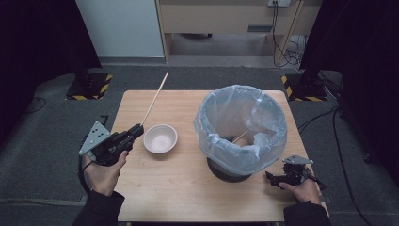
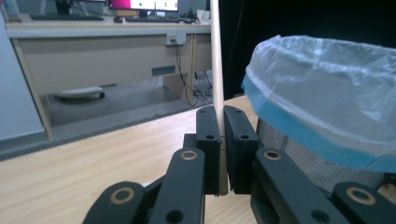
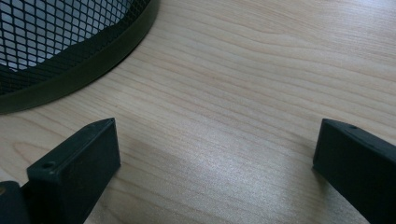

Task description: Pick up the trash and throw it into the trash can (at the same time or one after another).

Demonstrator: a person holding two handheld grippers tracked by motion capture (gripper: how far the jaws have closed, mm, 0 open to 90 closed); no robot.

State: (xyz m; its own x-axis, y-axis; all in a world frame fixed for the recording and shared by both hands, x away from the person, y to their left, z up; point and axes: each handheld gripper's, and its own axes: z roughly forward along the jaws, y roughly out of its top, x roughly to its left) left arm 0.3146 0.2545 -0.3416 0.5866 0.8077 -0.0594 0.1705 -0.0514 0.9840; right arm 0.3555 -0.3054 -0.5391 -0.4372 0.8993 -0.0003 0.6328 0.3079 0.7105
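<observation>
Chopstick [image 1: 155, 96] pinched in left gripper [image 1: 138, 130] fingers, beside bowl [image 1: 160, 138]; right gripper [image 1: 270, 178] fingers wide near bin [image 1: 241, 127] base.

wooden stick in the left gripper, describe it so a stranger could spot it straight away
Start at the wooden table and the mesh bin with its plastic liner. Left of the bin sits a small white bowl; beside it the left gripper is shut on the wooden stick, the long, thin pale rod slanting up.

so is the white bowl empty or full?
Empty: the high view shows the bare inside of the white bowl, upright on the table.
</observation>
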